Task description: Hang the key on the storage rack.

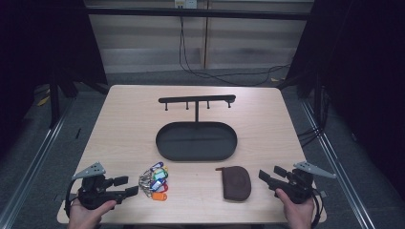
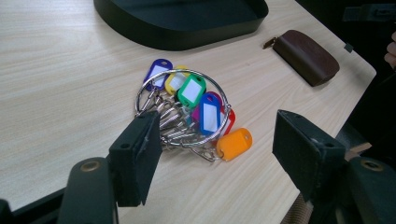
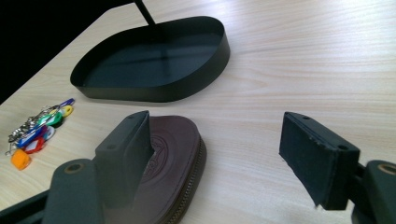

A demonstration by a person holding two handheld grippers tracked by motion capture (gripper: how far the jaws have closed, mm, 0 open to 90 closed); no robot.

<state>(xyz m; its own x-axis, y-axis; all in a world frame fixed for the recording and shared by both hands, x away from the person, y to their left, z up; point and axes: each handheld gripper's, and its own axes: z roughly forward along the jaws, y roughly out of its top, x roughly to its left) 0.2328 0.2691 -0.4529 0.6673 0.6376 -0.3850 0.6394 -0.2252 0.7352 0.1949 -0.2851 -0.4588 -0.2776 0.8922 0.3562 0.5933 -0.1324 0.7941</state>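
Keys [image 1: 154,181] on pale wood table [image 1: 124,124] (dark surrounds)

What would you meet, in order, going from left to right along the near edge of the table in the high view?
left gripper → bunch of keys with coloured tags → brown zip pouch → right gripper

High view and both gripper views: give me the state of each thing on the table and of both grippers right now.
Key bunch: flat on the table, not gripped.
Brown pouch: zipped shut, lying flat.
Black tray: empty.
Hook rack: upright, nothing hanging from it.
Left gripper: open, holding nothing.
Right gripper: open, holding nothing.
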